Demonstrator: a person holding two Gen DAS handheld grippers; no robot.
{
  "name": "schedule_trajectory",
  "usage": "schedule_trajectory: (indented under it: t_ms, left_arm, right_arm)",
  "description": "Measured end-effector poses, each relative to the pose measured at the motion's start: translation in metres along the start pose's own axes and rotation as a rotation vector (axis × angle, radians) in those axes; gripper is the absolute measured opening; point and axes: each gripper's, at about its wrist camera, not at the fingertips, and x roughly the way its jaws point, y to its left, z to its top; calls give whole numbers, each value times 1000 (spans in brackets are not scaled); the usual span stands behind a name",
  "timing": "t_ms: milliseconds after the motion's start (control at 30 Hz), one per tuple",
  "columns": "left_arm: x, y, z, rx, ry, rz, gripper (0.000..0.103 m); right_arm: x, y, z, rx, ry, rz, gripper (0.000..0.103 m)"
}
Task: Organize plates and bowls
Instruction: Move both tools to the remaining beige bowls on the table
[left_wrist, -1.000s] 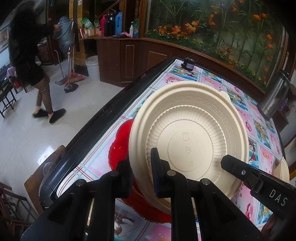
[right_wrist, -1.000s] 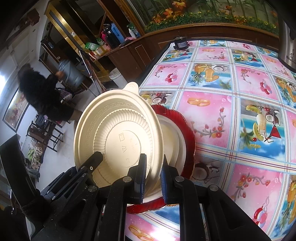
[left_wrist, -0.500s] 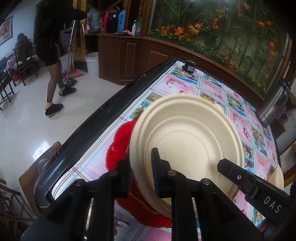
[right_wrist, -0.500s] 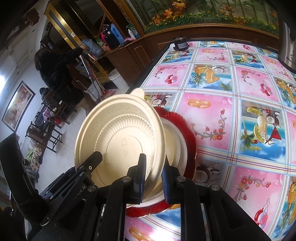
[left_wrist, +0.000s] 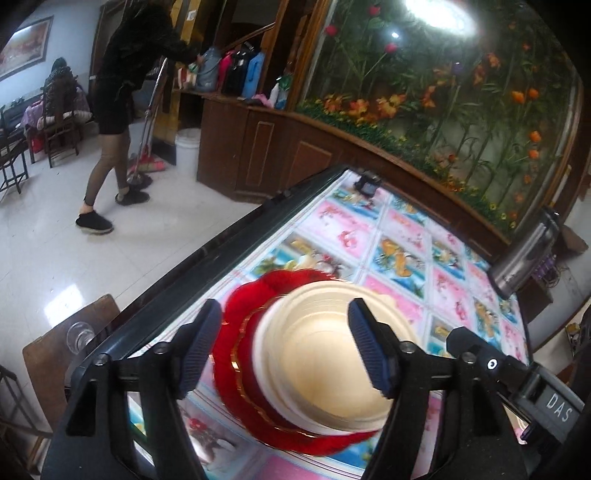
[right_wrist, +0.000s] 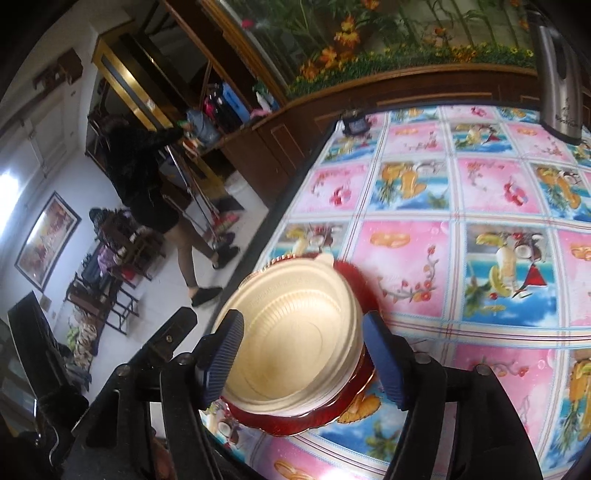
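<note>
A cream plastic plate (left_wrist: 325, 354) lies on top of a stack of cream plates inside a red scalloped plate (left_wrist: 251, 306) on the flowered tablecloth, near the table's left edge. The same stack shows in the right wrist view, cream plate (right_wrist: 295, 339) over the red plate (right_wrist: 354, 280). My left gripper (left_wrist: 284, 354) is open, its fingers on either side of the stack, holding nothing. My right gripper (right_wrist: 303, 358) is open too, fingers on either side of the cream plate, empty.
A steel thermos jug (left_wrist: 524, 254) stands at the table's far right, also in the right wrist view (right_wrist: 557, 70). A small dark object (left_wrist: 367, 184) sits at the far end. The table's dark edge (left_wrist: 207, 258) runs left. A person (left_wrist: 118, 110) stands beyond.
Both grippers have opened and let go of the cream plate, which dropped from tilted in the jaws to flat on the stack. Both grippers pulled back a little.
</note>
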Motion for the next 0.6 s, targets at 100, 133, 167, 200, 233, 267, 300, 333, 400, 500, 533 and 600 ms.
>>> schedule_trajectory:
  t_ms: [100,133,167,200,233,267,300,333,400,500,533,600]
  left_arm:
    - [-7,-21,-6,44,-3,-56,78]
    - [-9,-34,-12,79,9,-86,80]
    - [-9,-45,-17,107,22,-115,81]
    - [-8,-54,-21,130,39,-139,82]
    - [-7,-69,-29,166,67,-171,82]
    - [-6,-78,-34,189,84,-190,82]
    - [-2,-94,-43,230,125,-226,82]
    - [1,-107,-51,259,164,-253,82]
    - [7,-127,-64,298,243,-307,82]
    - [22,-158,-85,336,366,-366,82]
    - [27,-169,-92,349,399,-370,82]
    - [30,-185,-103,371,427,-383,82]
  right_arm:
    - [-23,-13,-2,29,-55,-1,79]
    - [-31,-20,-4,44,-69,-5,82]
    - [-40,-30,-7,62,-83,-12,85]
    - [-49,-42,-10,89,-92,-25,86]
    - [-54,-52,-13,111,-95,-31,86]
    - [-63,-70,-18,149,-95,-39,86]
    - [-68,-81,-20,175,-94,-44,86]
    - [-75,-96,-24,216,-93,-52,87]
    - [-88,-127,-32,289,-85,-77,90]
    - [-108,-171,-48,381,-77,-112,91]
    - [-114,-180,-52,399,-78,-119,91]
    - [-132,-203,-62,442,-90,-140,91]
